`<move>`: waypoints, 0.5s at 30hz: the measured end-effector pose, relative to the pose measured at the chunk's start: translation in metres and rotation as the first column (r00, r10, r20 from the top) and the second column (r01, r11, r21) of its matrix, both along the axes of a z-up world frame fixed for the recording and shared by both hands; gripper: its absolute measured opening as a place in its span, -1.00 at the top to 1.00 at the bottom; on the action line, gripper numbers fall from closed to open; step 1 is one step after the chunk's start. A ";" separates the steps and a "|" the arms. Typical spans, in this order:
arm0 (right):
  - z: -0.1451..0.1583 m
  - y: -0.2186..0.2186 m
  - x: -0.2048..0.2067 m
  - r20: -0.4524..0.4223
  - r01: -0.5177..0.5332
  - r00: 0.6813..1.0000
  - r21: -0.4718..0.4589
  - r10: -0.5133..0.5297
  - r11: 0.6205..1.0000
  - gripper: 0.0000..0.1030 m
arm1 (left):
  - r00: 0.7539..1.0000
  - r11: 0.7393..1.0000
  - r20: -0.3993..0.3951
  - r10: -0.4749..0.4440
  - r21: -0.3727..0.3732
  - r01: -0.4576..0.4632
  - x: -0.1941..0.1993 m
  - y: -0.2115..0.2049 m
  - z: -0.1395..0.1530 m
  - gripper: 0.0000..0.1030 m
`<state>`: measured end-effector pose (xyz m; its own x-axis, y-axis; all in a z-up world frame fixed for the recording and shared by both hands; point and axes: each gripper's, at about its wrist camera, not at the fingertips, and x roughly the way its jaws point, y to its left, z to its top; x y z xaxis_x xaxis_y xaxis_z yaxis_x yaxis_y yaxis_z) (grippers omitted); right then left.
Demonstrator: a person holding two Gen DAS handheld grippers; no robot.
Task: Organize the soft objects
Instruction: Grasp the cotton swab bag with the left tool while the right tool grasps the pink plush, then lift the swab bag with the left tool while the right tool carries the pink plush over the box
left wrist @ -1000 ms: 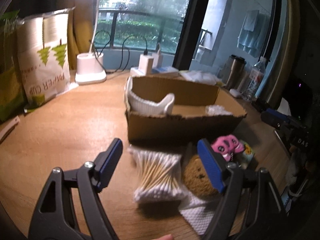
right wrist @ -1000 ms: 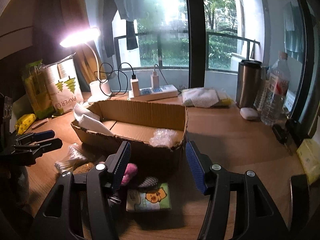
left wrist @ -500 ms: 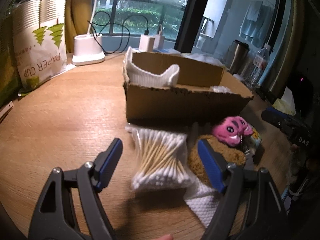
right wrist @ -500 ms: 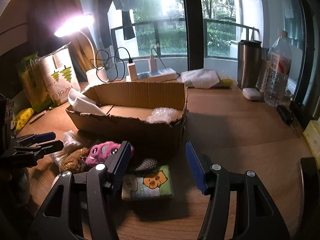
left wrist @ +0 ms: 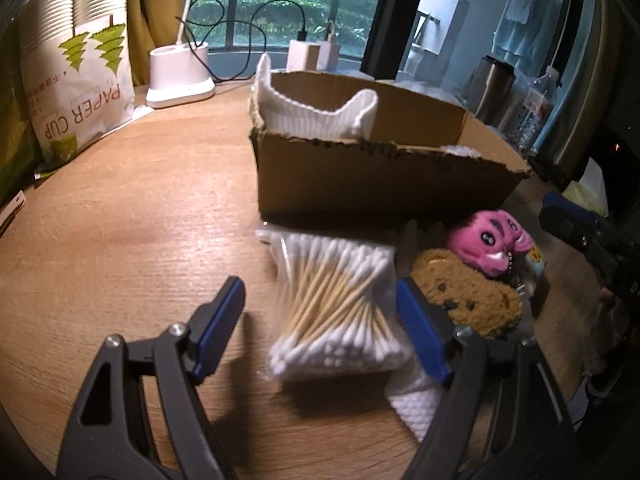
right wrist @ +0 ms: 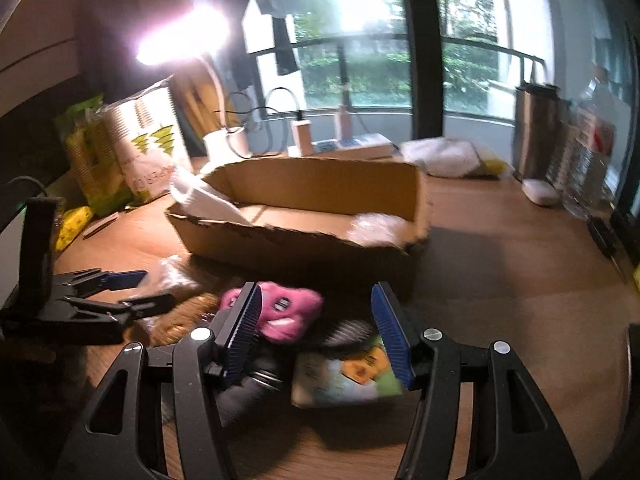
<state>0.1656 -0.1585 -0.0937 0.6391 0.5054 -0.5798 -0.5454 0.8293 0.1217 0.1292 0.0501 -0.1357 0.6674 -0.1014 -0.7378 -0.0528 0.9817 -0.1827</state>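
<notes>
A wooden table [left wrist: 120, 208] by a dusk window carries one torn-edged cardboard box [left wrist: 376, 176], and everything else sits around it. The left wrist view alone shows the bag of cotton swabs [left wrist: 336, 304] lying just in front of the box, between the spread fingers of the left gripper [left wrist: 320, 320], whose jaws stand wide apart and clamp nothing; a white knitted cloth [left wrist: 416, 404] pokes out under the bag, and a brown cookie plush [left wrist: 468, 292] lies to its right. The right wrist view alone shows a flat pack with an orange cartoon [right wrist: 344, 372] in front of the box, between the open, empty jaws of the right gripper [right wrist: 316, 328]. One pink plush [right wrist: 288, 312] (seen in both views) rests against the cookie plush, just in front of the box. Inside the box — one white ribbed cloth [left wrist: 320, 116] at its left end, one clear crumpled wrap [right wrist: 376, 228] at its right. Left of the box the tabletop is bare wood up to a paper-cup bag [left wrist: 76, 68]; to the right it is open too.
</notes>
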 end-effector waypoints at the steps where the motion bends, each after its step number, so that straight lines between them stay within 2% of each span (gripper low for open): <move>1: -0.001 0.006 0.000 0.002 -0.013 1.000 -0.004 0.013 1.000 -0.17 | 1.000 1.000 0.000 0.001 0.004 -0.001 0.000 0.000 0.000 -0.53; 7: -0.013 0.028 0.010 -0.047 -0.044 0.998 -0.026 0.042 0.999 -0.17 | 1.000 1.000 -0.001 -0.011 0.006 0.011 -0.001 -0.002 -0.001 -0.48; 9: -0.018 0.033 0.011 -0.065 -0.054 0.997 -0.037 0.051 0.998 -0.17 | 1.000 1.000 -0.005 -0.026 0.002 0.026 0.000 -0.003 -0.002 -0.20; 15: -0.025 0.039 0.008 -0.073 -0.069 0.995 -0.065 0.064 0.996 -0.17 | 0.999 0.999 0.004 -0.036 0.001 0.036 -0.002 -0.005 -0.001 0.01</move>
<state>0.1737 -0.1191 -0.1188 0.5615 0.5038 -0.6564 -0.5914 0.7992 0.1074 0.1273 0.0454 -0.1363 0.6662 -0.1246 -0.7353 -0.0165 0.9832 -0.1816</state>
